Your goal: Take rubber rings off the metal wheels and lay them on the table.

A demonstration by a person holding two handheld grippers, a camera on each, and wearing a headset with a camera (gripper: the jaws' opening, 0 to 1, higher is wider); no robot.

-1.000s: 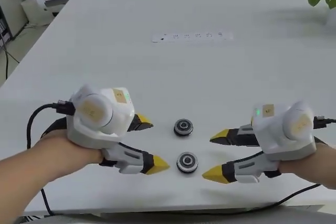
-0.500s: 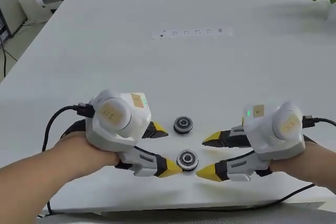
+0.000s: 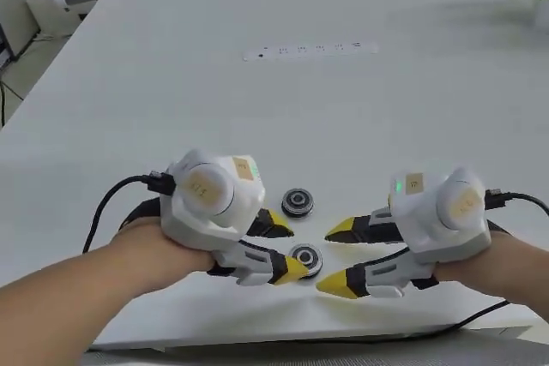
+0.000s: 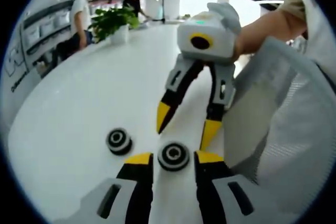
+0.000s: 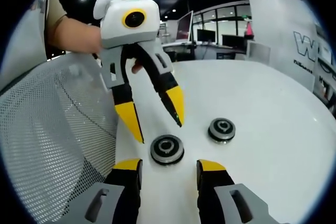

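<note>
Head view: over the last second both grippers have closed in on the near metal wheel (image 3: pixel 306 257), the left gripper (image 3: pixel 292 250) from 9 o'clock and the right gripper (image 3: pixel 327 260) from 3 o'clock. The far wheel (image 3: pixel 297 201) sits at 12 on the table (image 3: pixel 257 126)

Left gripper view: its jaws stand wide, flanking the near metal wheel (image 4: pixel 174 156) without pinching it

Right gripper view: its jaws are spread and empty, with the near metal wheel (image 5: pixel 167 149) just ahead at 12. Its rubber ring (image 5: pixel 153 151) looks still seated, so a grasp seems next
</note>
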